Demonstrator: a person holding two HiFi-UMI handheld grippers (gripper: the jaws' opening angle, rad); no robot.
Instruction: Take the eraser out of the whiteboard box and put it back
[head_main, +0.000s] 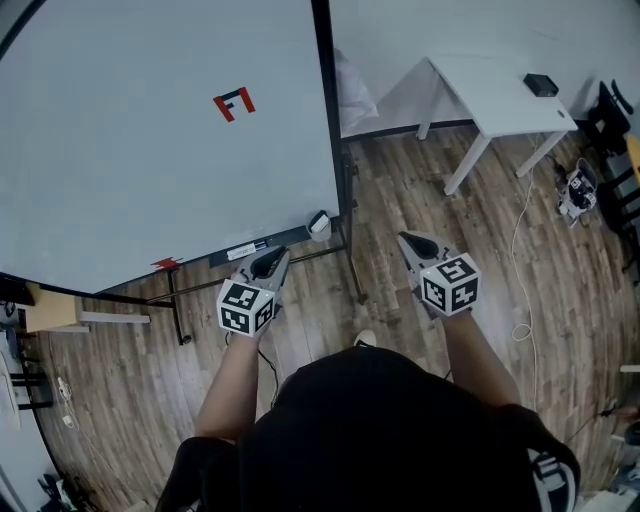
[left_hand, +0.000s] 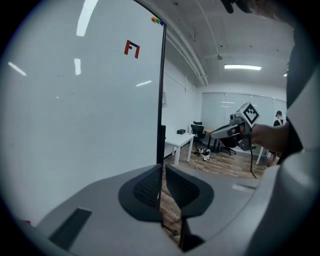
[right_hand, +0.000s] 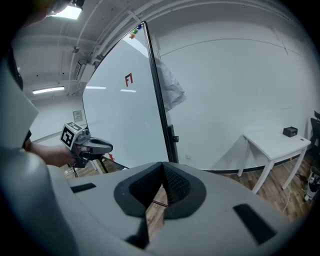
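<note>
L gripper (head_main: 269, 263) nr whiteboard (head_main: 150, 150), wood floor (head_main: 390, 200)

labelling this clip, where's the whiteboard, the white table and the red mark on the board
whiteboard (head_main: 150, 170), head view, bare middle of its surface
white table (head_main: 500, 95), head view, its top
red mark (head_main: 232, 104), head view, middle of the mark

the small white plastic whiteboard box (head_main: 319, 224) sits at the bottom right corner of the big whiteboard (head_main: 150, 150), right up against its black frame post (head_main: 330, 120), something dark showing in its top, too small to tell if that's the eraser
</note>
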